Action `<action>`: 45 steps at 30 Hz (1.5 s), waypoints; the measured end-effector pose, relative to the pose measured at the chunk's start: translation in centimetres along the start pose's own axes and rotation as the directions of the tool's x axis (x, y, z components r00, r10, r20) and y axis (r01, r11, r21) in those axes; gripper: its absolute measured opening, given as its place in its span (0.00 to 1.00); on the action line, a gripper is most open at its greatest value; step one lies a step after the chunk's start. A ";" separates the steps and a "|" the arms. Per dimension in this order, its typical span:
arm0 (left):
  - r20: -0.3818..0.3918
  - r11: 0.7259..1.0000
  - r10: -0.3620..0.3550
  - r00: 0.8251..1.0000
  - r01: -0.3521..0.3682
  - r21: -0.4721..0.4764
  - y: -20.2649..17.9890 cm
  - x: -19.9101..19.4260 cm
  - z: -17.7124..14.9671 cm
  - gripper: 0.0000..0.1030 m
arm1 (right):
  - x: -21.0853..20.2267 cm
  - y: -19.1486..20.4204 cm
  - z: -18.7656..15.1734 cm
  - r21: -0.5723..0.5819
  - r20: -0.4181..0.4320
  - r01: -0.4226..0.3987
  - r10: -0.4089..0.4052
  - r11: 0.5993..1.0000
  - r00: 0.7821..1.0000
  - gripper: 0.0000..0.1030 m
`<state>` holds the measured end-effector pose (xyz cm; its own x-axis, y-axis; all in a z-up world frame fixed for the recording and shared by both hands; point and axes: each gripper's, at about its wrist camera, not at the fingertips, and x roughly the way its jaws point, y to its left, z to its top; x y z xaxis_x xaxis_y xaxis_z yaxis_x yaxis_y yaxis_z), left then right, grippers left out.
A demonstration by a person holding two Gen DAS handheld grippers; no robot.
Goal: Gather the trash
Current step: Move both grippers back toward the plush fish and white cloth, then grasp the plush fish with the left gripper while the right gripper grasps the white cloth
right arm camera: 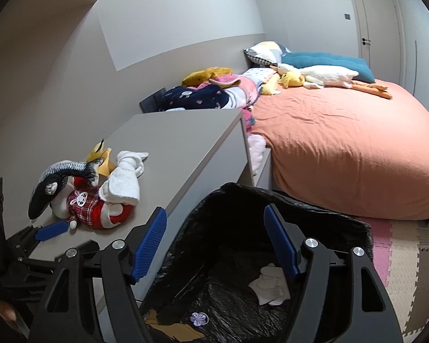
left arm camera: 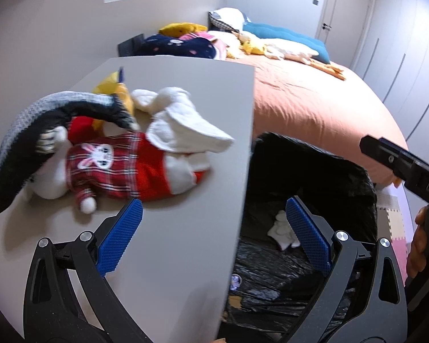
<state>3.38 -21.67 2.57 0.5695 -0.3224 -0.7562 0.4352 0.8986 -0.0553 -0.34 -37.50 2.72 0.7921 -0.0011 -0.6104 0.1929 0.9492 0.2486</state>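
Below, crumpled white tissue [right arm camera: 268, 285] lies in the crinkly black-lined bin [right arm camera: 314, 208]; both hand-held grippers released, empty.

Right claw over the lined bin — nothing between its pads

The right claw [right arm camera: 216, 238] stands open at lower centre above a bin with a black liner [right arm camera: 237, 200]; white crumpled paper [right arm camera: 270, 285] lies inside, lower right. On the grey table [right arm camera: 186, 143] at left — a plush toy in red plaid [right arm camera: 85, 203], white cloth [right arm camera: 125, 183]. The left claw's blue pad [right arm camera: 50, 230] shows at the left edge, and the orange bed [right arm camera: 343, 143] fills the right.
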 end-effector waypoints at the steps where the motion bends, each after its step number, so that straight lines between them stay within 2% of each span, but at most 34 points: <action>1: 0.004 1.000 0.007 1.000 -0.007 -0.004 0.4 -0.1 0.0 0.94 | 0.2 0.2 0.0 -0.003 -0.004 -0.003 0.003 1.000 1.000 0.70; 9: 0.053 0.995 0.093 0.994 -0.091 -0.032 3.9 -1.8 0.5 0.94 | 2.3 3.2 0.6 -0.047 -0.032 -0.044 0.042 0.998 0.999 0.70; 17: 0.091 0.982 0.180 0.979 -0.174 -0.075 8.6 -3.6 1.4 0.94 | 5.1 6.2 1.3 -0.069 -0.073 -0.104 0.099 0.992 0.992 0.70; 23: 0.093 0.971 0.234 0.968 -0.227 -0.075 11.5 -3.1 2.1 0.94 | 7.6 8.6 2.5 -0.091 -0.094 -0.145 0.137 0.985 0.986 0.72; 32: 0.083 0.959 0.278 0.957 -0.271 -0.082 14.6 -1.3 2.8 0.94 | 11.8 11.2 4.5 -0.113 -0.120 -0.167 0.153 0.979 0.981 0.73; 38: 0.104 0.968 0.248 0.963 -0.241 -0.073 15.5 -1.4 3.2 0.94 | 14.1 12.2 5.3 -0.098 -0.145 -0.196 0.181 0.976 0.973 0.73; 41: 0.118 0.962 0.267 0.956 -0.257 -0.094 16.0 -1.8 3.5 0.94 | 15.0 12.8 5.5 -0.099 -0.154 -0.195 0.179 0.976 0.972 0.73; 45: 0.129 0.954 0.300 0.945 -0.294 -0.063 16.1 -2.3 3.8 0.94 | 15.6 13.1 5.3 -0.095 -0.163 -0.204 0.187 0.974 0.969 0.73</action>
<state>11.72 -7.59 5.85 0.7586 -0.0736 -0.6474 0.2040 0.9705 0.1288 17.60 -26.70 0.46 0.7087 0.2275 -0.6678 -0.0287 0.9551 0.2949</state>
